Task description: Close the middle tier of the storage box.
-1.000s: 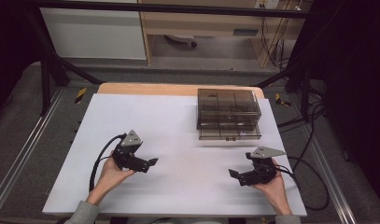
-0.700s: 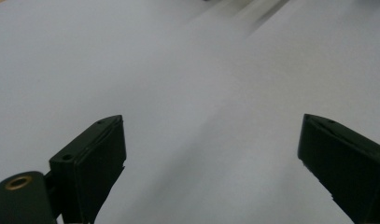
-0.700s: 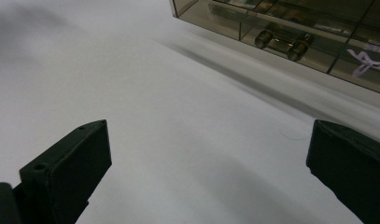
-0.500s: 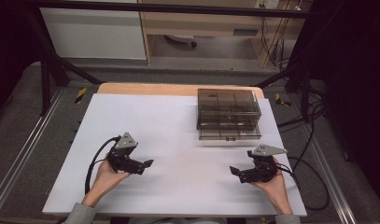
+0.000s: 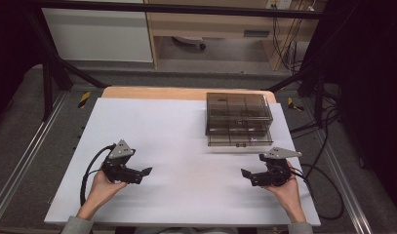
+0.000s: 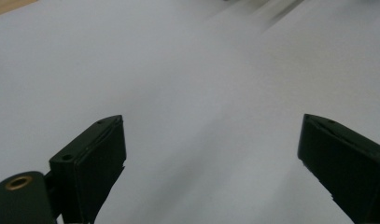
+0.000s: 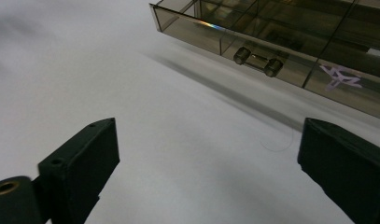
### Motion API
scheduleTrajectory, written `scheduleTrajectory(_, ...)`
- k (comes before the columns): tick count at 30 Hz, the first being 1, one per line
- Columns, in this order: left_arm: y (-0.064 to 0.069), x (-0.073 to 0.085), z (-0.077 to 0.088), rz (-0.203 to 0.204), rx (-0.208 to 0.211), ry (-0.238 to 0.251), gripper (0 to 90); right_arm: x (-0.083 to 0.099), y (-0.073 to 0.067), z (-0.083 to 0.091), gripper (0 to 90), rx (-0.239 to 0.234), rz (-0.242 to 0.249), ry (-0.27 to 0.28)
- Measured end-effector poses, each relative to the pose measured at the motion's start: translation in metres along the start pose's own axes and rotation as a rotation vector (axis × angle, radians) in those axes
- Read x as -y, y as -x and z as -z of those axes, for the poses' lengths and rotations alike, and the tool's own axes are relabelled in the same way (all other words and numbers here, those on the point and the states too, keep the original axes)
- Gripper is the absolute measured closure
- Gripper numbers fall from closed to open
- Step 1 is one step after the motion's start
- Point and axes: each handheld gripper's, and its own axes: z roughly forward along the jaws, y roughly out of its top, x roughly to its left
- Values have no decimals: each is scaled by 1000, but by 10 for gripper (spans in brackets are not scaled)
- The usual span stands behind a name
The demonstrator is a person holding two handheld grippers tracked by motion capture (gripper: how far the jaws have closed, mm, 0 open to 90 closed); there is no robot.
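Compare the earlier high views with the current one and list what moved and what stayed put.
The left tongs slid toward the table's near edge and a little leftward, open and empty. The right tongs barely shifted; their jaws have just been closing slightly, with nothing between them, and stand wide apart. Nothing was grasped or released. The smoked plastic drawer box and the white table stayed as they were.

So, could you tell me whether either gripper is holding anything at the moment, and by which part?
Nothing is held. The left gripper and right gripper both stand open over the bare white table; the smoky drawer box lies apart, untouched.
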Motion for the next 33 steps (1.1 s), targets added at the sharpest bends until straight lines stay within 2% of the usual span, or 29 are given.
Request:
scheduleTrajectory(6,-6,7,7,17,-14,4,76,-6,2,-3,182,26,7,-8)
scheduleTrajectory(11,-12,11,11,30,-24,10,76,-12,5,-7,305,43,11,-14)
scheduleTrajectory(16,-14,16,15,31,-30,8,76,-17,10,-9,444,66,18,-8)
scheduleTrajectory(20,-16,20,17,30,-36,4,76,-19,12,-12,518,86,21,-13)
scheduleTrajectory(33,-19,24,17,40,-36,8,76,-24,19,-20,807,131,46,-14)
